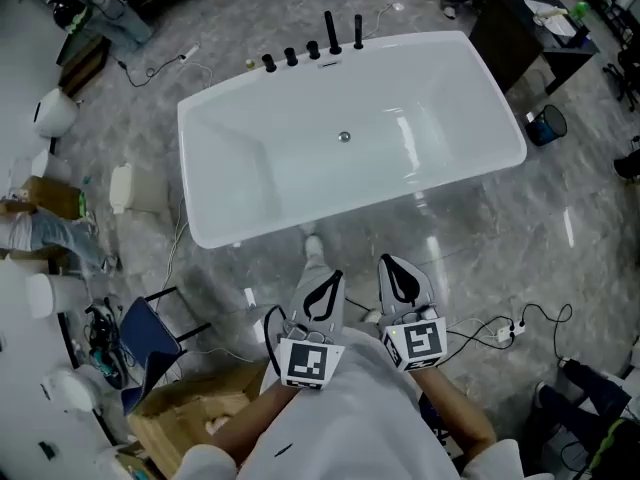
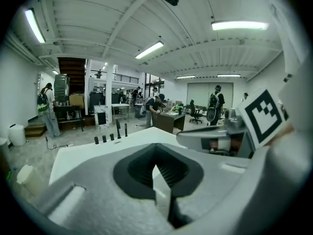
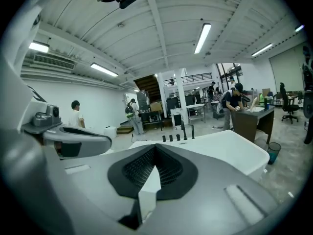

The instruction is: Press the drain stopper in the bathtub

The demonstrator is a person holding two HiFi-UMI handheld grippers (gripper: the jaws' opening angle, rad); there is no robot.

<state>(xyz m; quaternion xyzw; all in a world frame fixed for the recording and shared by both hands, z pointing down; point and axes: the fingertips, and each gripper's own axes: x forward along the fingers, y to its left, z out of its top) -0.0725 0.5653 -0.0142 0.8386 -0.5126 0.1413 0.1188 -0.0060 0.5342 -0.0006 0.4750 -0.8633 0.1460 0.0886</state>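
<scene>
A white bathtub (image 1: pixel 460 118) stands on the grey floor ahead of me. Its small round metal drain stopper (image 1: pixel 343 137) sits in the middle of the tub floor. Black tap fittings (image 1: pixel 312 46) line the far rim. Both grippers are held close to my body, short of the near rim and outside the tub. My left gripper (image 1: pixel 333 274) is shut with nothing in it, and my right gripper (image 1: pixel 388 260) beside it is also shut and empty. In the left gripper view the gripper (image 2: pixel 155 148) points over the tub (image 2: pixel 88 153); the right gripper (image 3: pixel 155 148) does likewise over the bathtub (image 3: pixel 220 143). The stopper is hidden in both gripper views.
A cardboard box (image 1: pixel 180 418) and a blue chair (image 1: pixel 150 333) stand at my lower left. A power strip with cables (image 1: pixel 505 330) lies on the floor to the right. A dark desk (image 1: pixel 530 28) and blue bin (image 1: pixel 547 125) are beyond the tub's right end. People (image 3: pixel 234 104) stand far off.
</scene>
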